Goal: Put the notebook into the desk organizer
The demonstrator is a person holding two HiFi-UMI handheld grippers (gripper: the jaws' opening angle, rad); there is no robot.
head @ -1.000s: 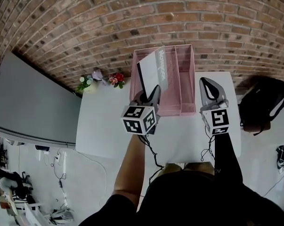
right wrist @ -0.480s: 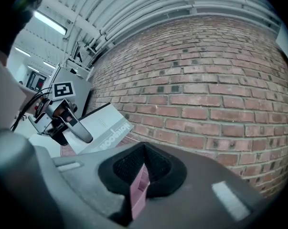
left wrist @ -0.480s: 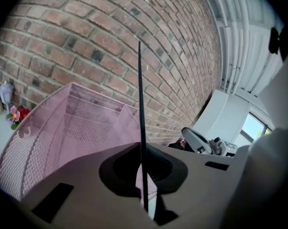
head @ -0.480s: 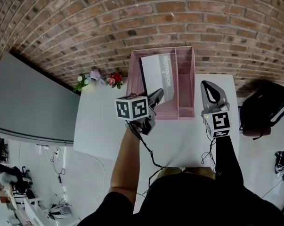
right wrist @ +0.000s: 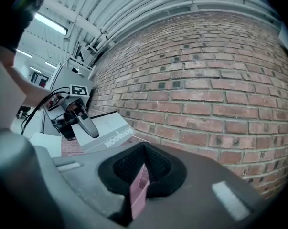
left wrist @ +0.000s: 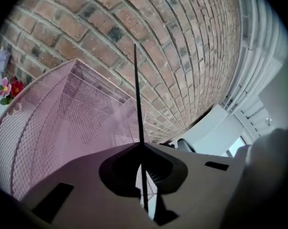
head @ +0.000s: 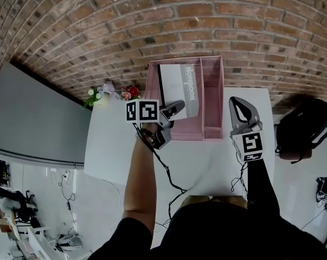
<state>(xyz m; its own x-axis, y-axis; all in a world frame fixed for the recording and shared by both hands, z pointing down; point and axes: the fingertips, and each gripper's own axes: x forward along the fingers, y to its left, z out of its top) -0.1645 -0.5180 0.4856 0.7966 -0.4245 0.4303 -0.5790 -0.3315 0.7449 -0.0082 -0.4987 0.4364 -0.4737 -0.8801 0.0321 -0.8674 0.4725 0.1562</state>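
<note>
1. Head view first: the white table point(head: 206, 167) runs up to a brick wall point(head: 206, 20), and everything that matters sits at its far edge.
2. The pink mesh desk organizer point(head: 213, 107) stands with its back to the wall. It has a wide compartment on the left and a narrow one on the right.
3. The grey notebook point(head: 177, 88) is in the wide left compartment. Its long axis runs away from the person toward the wall, with the far end deep inside and the near end at the front rim. I cannot tell whether it lies flat on the bottom.
4. The left gripper point(head: 173, 108) is clamped tight on the notebook's near end, and in the left gripper view the cover shows edge-on as a thin dark line between the jaws. The notebook extends straight ahead of this gripper, so I judge letting go needs only an opening and a pull back toward the person.
5. The right gripper point(head: 236, 101) sits just right of the organizer. Its jaws are closed on a pink strip, seemingly the organizer's right wall, which would steady it.
6. A second ago the notebook stood steeply tilted above the organizer; now it is laid back and lower. The left gripper has swung left and rolled, while the right one has barely moved.
</note>
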